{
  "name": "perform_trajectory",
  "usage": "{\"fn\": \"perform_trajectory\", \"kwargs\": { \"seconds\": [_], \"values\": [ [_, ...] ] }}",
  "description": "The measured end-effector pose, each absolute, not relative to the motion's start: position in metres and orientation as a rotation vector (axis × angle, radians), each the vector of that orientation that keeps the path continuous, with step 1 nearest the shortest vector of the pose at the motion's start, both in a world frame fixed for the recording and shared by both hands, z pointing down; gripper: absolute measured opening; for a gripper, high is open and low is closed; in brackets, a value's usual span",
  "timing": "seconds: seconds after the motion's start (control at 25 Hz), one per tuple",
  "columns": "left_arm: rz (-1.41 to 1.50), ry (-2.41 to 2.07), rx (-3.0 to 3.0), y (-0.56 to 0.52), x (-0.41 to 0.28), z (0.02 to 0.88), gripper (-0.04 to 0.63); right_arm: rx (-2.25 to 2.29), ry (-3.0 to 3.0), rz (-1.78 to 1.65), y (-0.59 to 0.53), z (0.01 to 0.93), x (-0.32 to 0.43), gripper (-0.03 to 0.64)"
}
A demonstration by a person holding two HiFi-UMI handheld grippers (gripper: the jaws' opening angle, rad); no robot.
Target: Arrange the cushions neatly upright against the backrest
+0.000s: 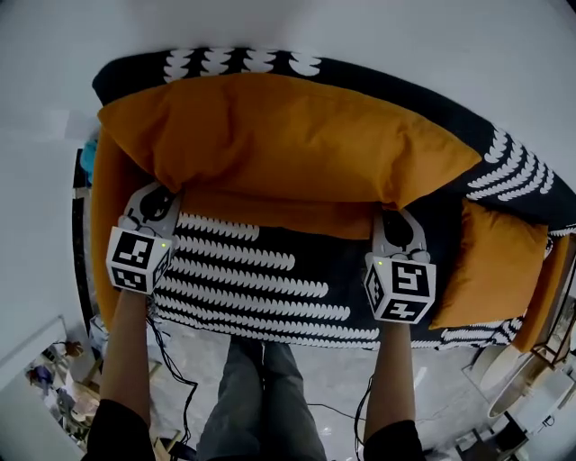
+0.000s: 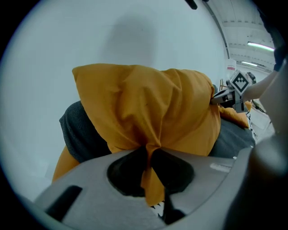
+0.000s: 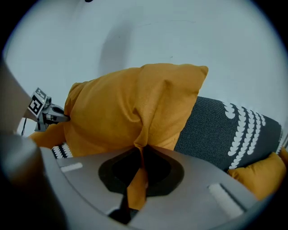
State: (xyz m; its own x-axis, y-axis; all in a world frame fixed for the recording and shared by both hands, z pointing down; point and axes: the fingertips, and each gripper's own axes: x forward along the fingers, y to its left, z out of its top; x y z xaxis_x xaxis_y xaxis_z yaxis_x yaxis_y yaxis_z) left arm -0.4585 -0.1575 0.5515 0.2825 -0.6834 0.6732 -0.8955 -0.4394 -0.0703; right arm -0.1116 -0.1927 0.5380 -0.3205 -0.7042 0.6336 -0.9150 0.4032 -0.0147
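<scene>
A long orange cushion (image 1: 279,135) is held up in front of the sofa's dark backrest (image 1: 504,149). My left gripper (image 1: 160,203) is shut on its lower left edge, and the cloth (image 2: 150,173) bunches between the jaws. At the lower right edge my right gripper (image 1: 396,225) pinches a fold of the same cushion (image 3: 137,179). A second, smaller orange cushion (image 1: 490,261) lies on the seat at the right. Another orange cushion (image 1: 103,207) stands at the left end, partly hidden behind the big one.
The sofa wears a dark cover with rows of white scallops (image 1: 261,279). A white wall (image 1: 360,27) rises behind the backrest. The person's legs (image 1: 261,396) stand at the seat's front edge. Cables (image 1: 171,369) trail on the floor, with clutter at the lower left (image 1: 54,378) and lower right (image 1: 531,396).
</scene>
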Motion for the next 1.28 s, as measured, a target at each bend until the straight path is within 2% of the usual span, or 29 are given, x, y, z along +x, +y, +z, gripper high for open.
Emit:
{"fn": "perform_trajectory", "kwargs": {
  "seconds": [0.2,0.36,0.48,0.68,0.88,1.08,1.28],
  "values": [
    [0.905,-1.449,2.215,-0.162,-0.467,0.555,0.085,1.389,-2.082,0.513,-0.195,0.544,-0.11,0.062],
    [0.915,-1.473,2.183,-0.159,-0.474,0.553,0.18,1.432,-2.056,0.53,-0.19,0.542,-0.099,0.136],
    [0.902,-1.474,2.171,-0.155,-0.476,0.55,0.194,1.454,-2.043,0.538,-0.184,0.539,-0.094,0.169],
    [0.845,-1.517,2.165,-0.136,-0.482,0.523,0.199,1.488,-2.066,0.526,-0.16,0.513,-0.095,0.169],
    [0.773,-1.527,2.231,-0.113,-0.47,0.484,0.175,1.541,-2.071,0.503,-0.131,0.483,-0.099,0.107],
    [0.754,-1.512,2.306,-0.092,-0.451,0.446,0.087,1.608,-2.072,0.499,-0.105,0.446,-0.103,0.008],
    [0.729,-1.488,2.342,-0.058,-0.441,0.395,-0.002,1.643,-2.085,0.506,-0.072,0.395,-0.11,0.008]
  ]
}}
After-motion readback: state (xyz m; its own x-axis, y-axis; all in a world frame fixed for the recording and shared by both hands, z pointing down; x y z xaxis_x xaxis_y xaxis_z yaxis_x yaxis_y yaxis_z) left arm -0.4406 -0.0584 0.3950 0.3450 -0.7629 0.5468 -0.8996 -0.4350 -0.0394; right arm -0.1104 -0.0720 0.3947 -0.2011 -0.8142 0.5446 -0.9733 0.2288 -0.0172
